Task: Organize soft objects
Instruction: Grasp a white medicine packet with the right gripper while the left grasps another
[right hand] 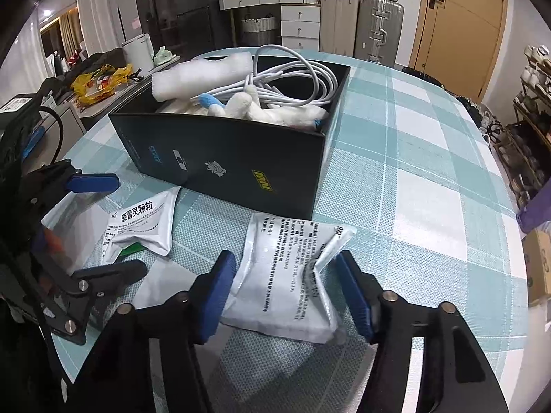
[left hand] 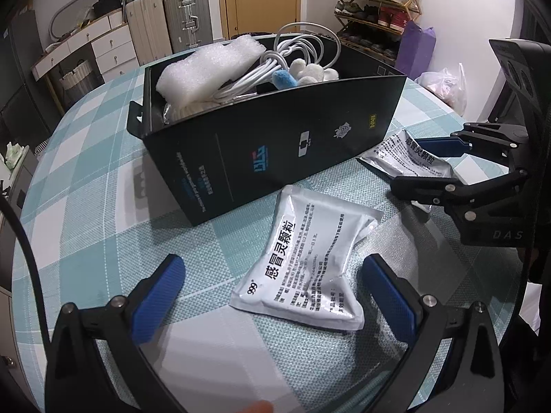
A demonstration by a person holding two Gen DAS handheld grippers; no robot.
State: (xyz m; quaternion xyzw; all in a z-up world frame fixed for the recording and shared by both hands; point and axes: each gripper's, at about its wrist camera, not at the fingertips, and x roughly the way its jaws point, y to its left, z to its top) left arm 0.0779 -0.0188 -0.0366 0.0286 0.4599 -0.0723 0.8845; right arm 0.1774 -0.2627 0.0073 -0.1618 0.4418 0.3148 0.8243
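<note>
A black box [left hand: 275, 144] stands on the checked table, holding white foam [left hand: 206, 65], a white cable [left hand: 303, 48] and a plush toy [left hand: 306, 72]; it also shows in the right wrist view [right hand: 227, 161]. Two silver medicine pouches lie in front of it. My left gripper [left hand: 272, 289] is open around one pouch [left hand: 306, 258], fingers not touching it. My right gripper [right hand: 286, 292] has closed in on the other pouch [right hand: 286, 275], whose right edge buckles against one finger [right hand: 351, 296]. In the left wrist view this gripper [left hand: 416, 161] straddles that pouch [left hand: 409, 155].
A clear bubble-wrap sheet [left hand: 413, 251] lies under the left pouch's right side. Suitcases [left hand: 168, 20], a drawer unit [left hand: 103, 44] and a shoe rack [left hand: 378, 3] stand beyond the table. The table edge curves close on the right [right hand: 516, 275].
</note>
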